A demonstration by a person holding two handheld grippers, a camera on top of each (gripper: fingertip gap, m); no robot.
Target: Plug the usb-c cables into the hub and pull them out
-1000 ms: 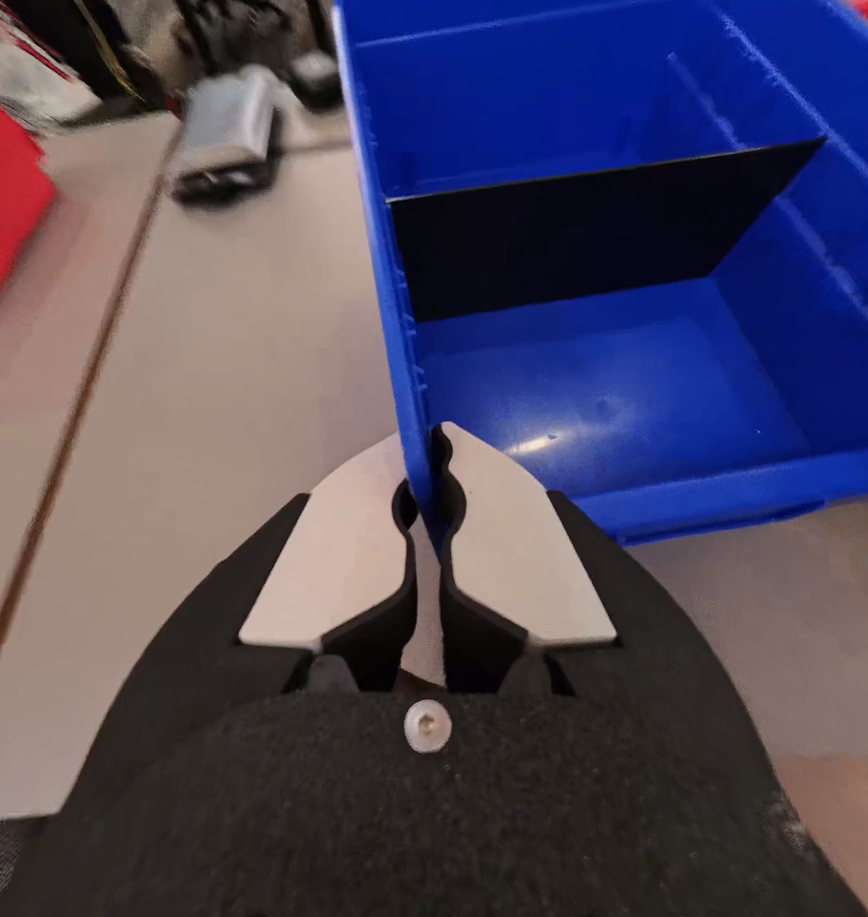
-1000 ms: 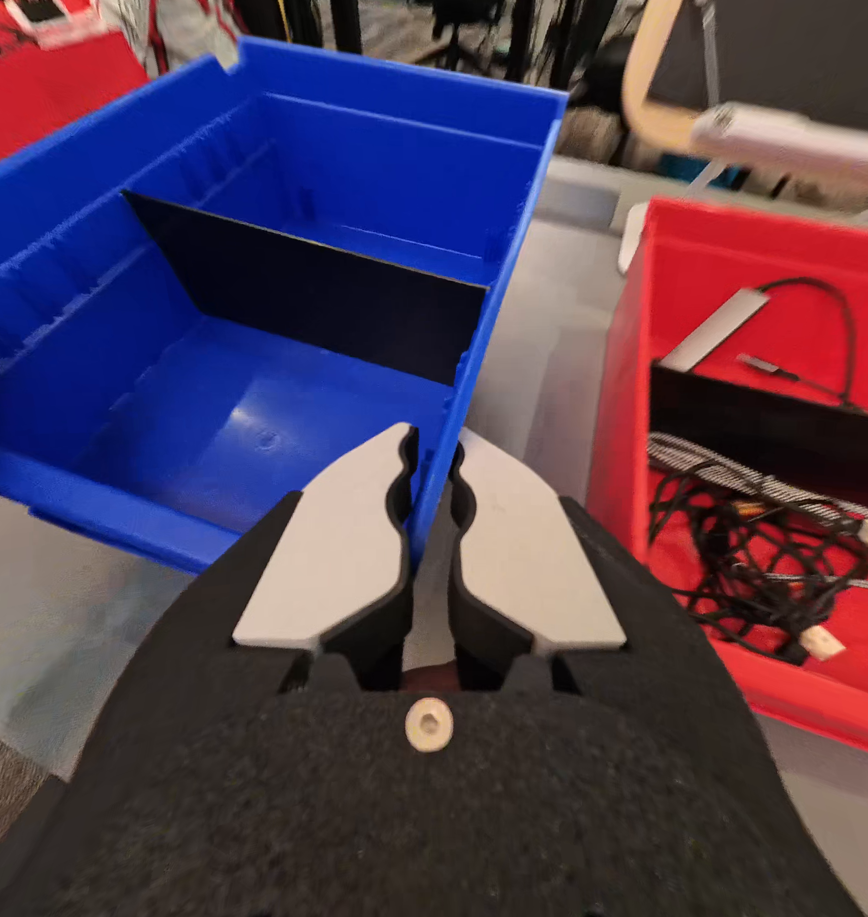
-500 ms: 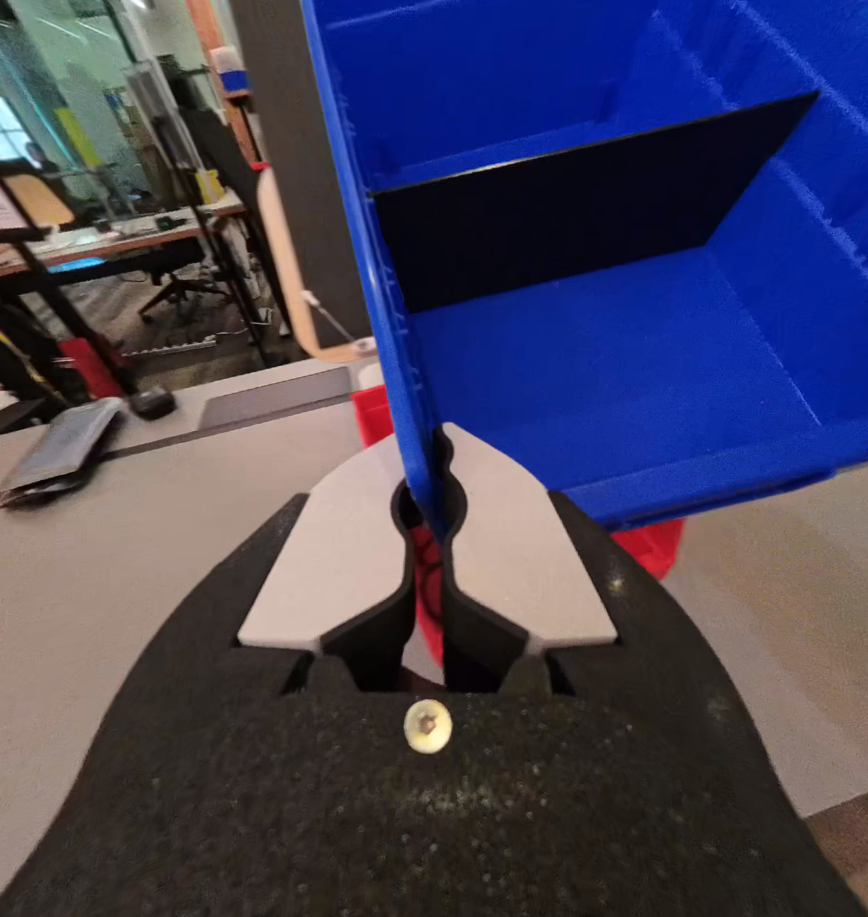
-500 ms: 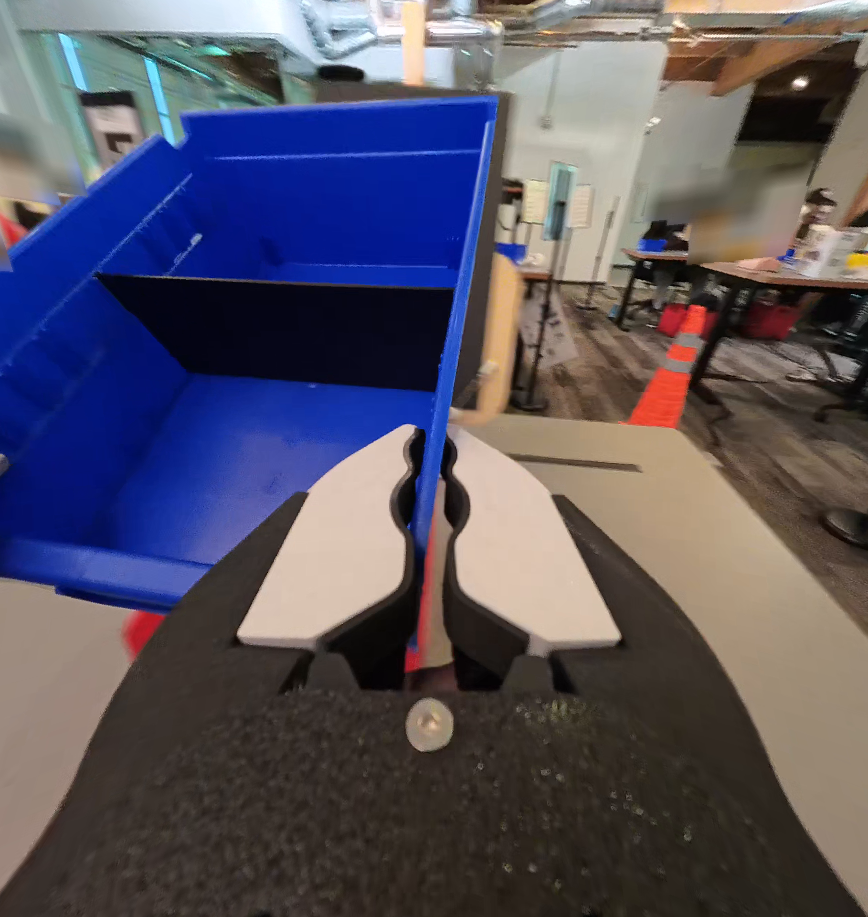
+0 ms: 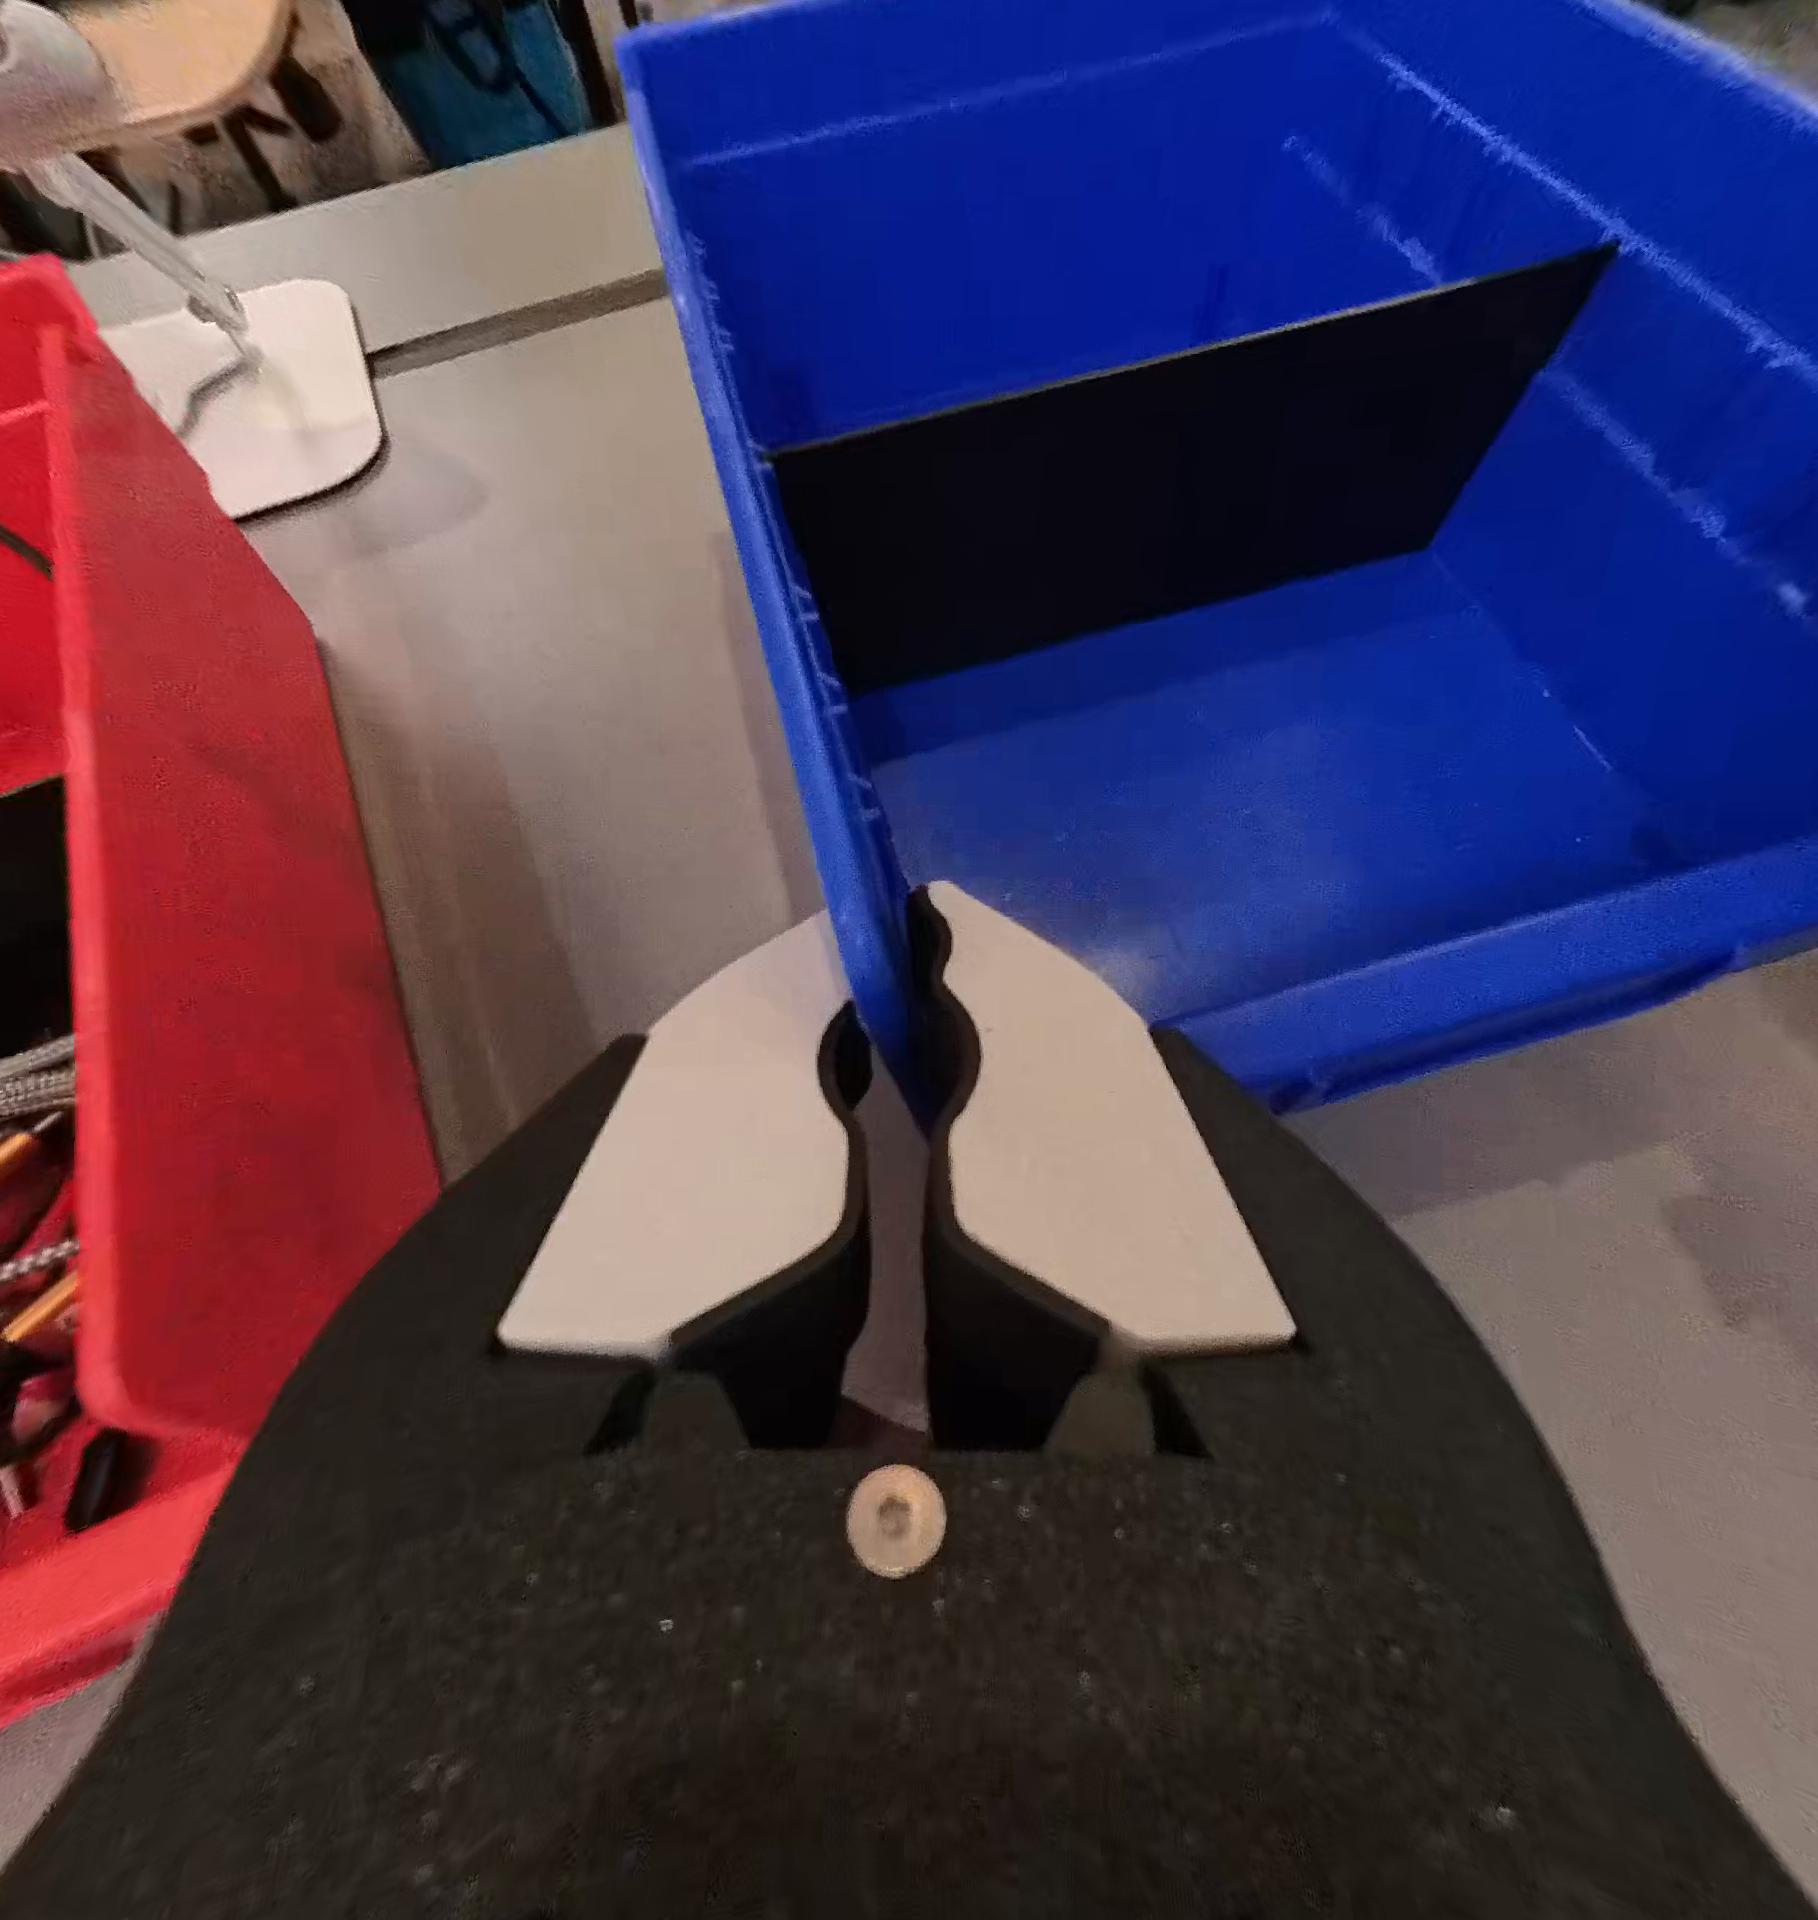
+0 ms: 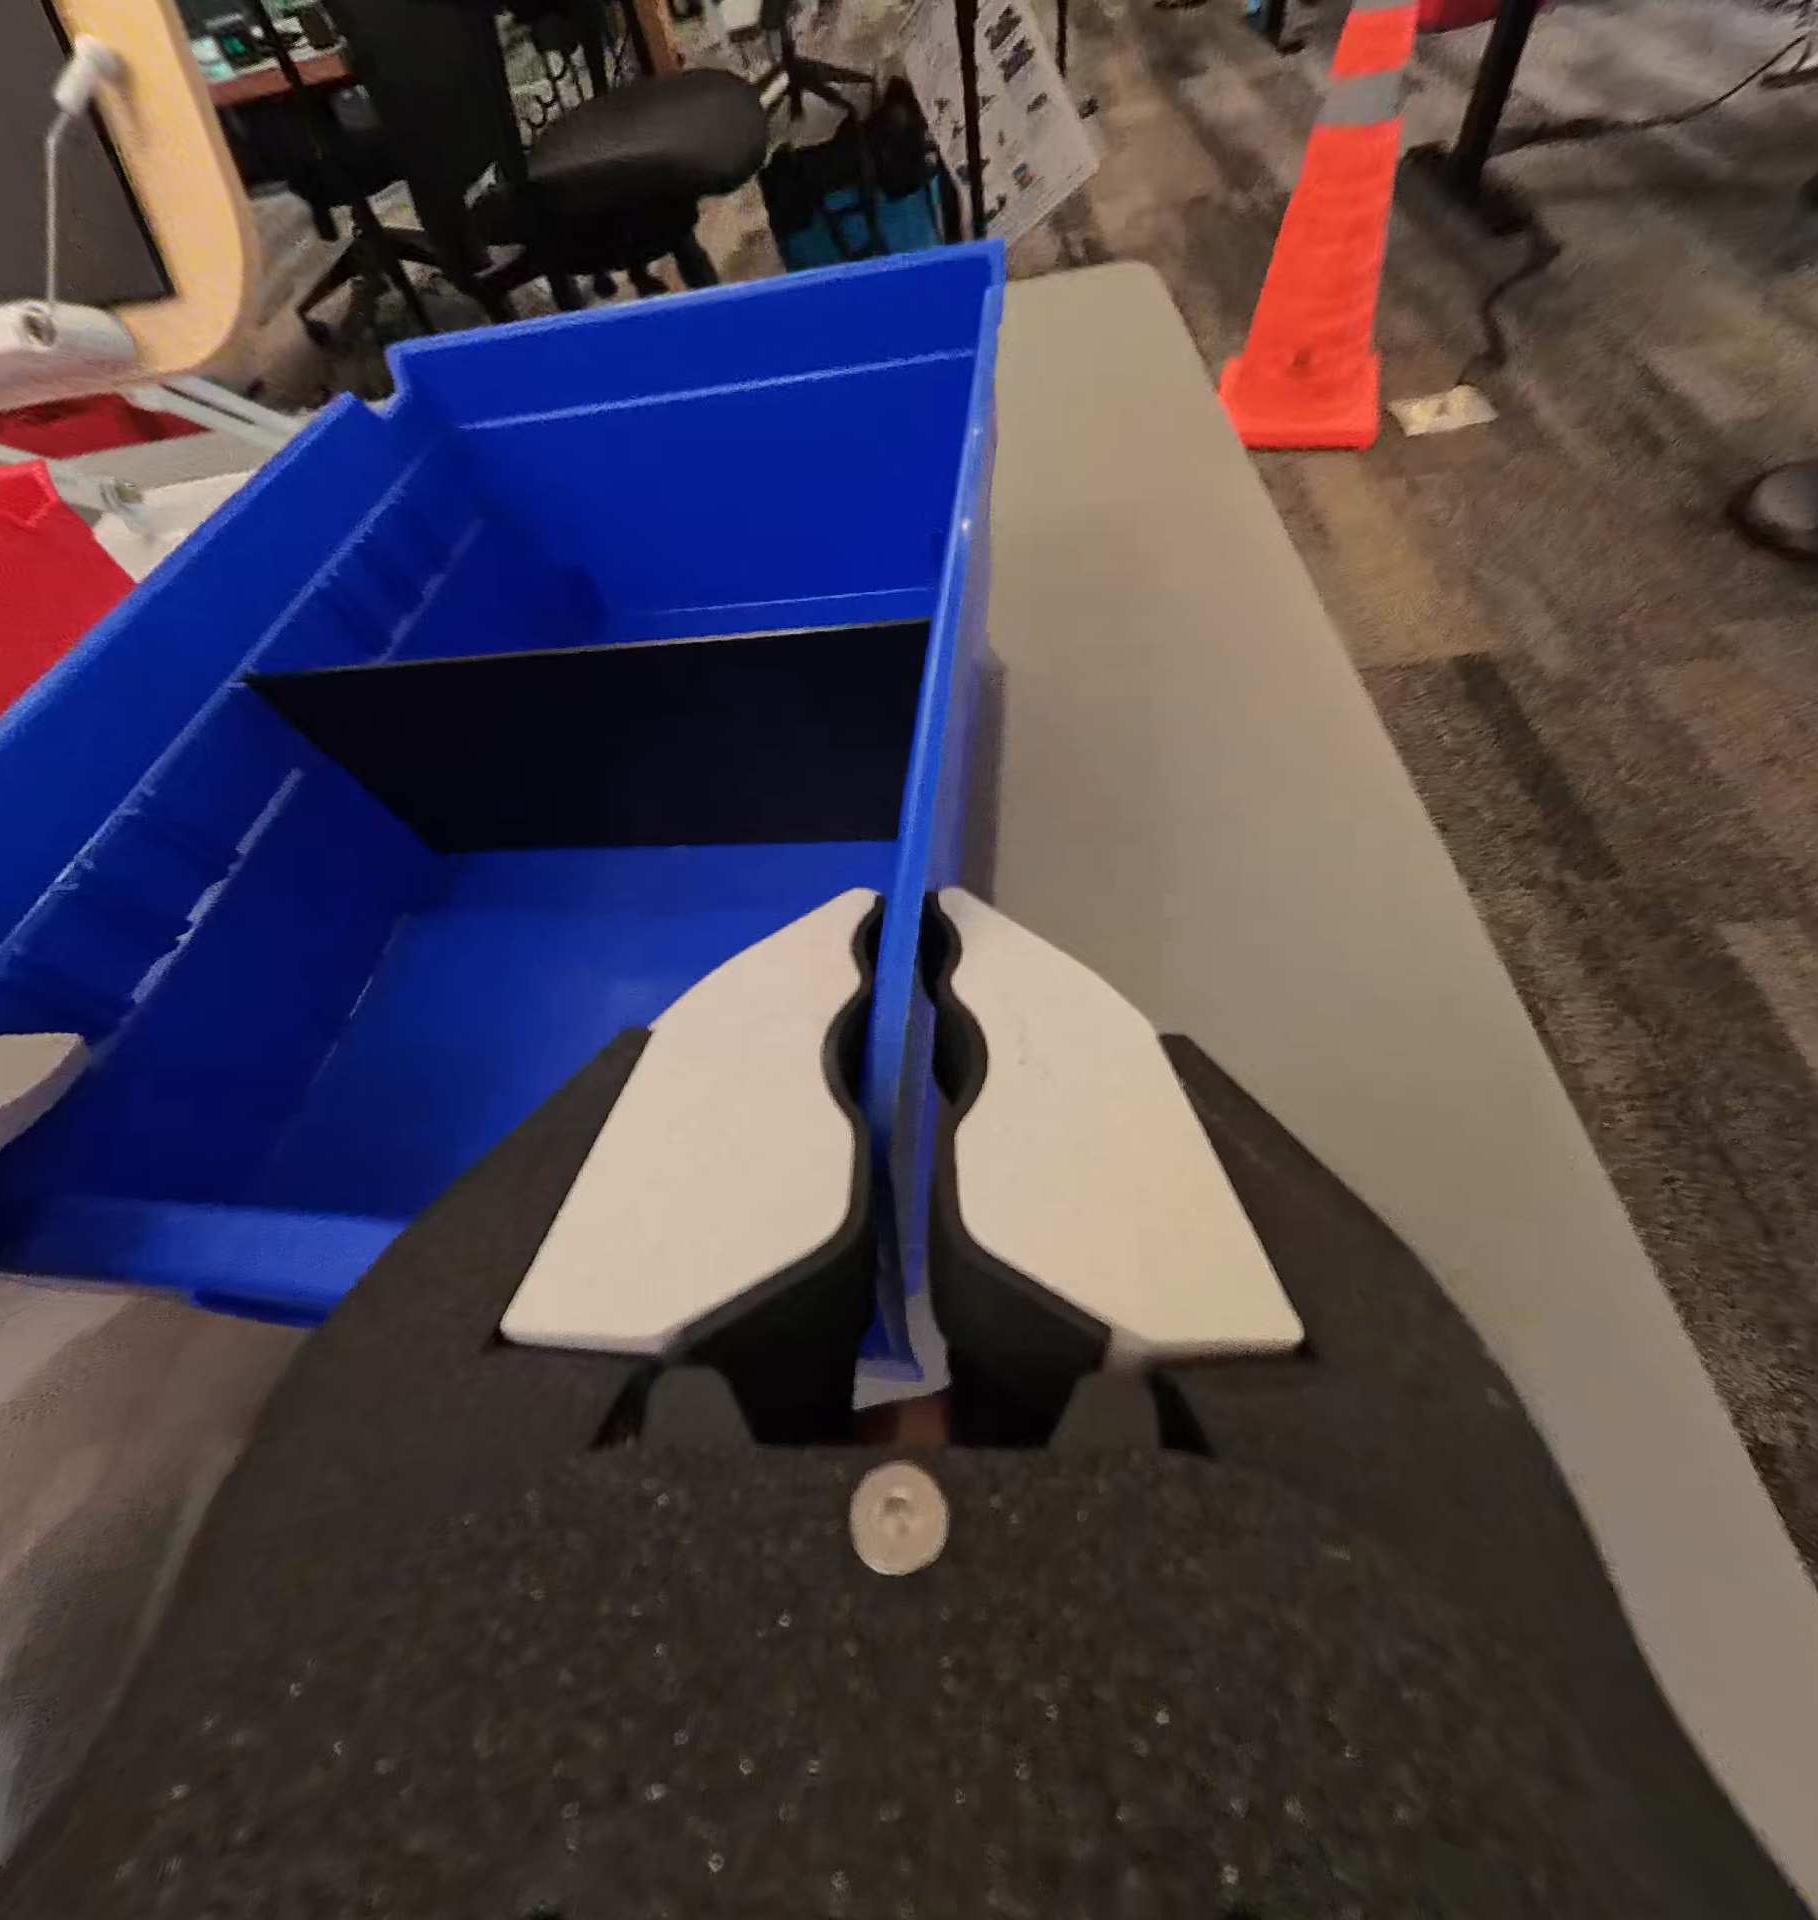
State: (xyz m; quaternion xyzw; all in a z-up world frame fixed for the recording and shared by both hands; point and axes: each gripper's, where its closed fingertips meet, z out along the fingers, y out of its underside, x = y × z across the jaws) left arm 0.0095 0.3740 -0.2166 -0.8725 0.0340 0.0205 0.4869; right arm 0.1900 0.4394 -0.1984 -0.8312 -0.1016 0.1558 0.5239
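Observation:
Both grippers hold an empty blue bin [image 5: 1300, 810] with a black divider [image 5: 1144, 499] across its middle. My left gripper [image 5: 884, 909] is shut on the bin's left wall near the front corner. My right gripper [image 6: 905, 899] is shut on the bin's right wall [image 6: 946, 644]. The bin is low over the grey table, right of a red bin [image 5: 209, 883]. Dark and braided cables [image 5: 1, 1247] lie in the red bin's near compartment. No hub shows. A left gripper finger [image 6: 1, 1081] shows at the left edge of the right wrist view.
A white lamp base [image 5: 271, 395] stands on the table behind the red bin. The table [image 6: 1196, 935] ends close to the right of the blue bin, with carpet beyond. An orange cone [image 6: 1320, 260] and office chairs stand on the floor. There is about 20 cm between the tips of the two grippers.
The blue bin, held by both grippers, was lifted and tilted up, carried over the red bin, and is now down low on the red bin's right side. Both grips are unchanged.

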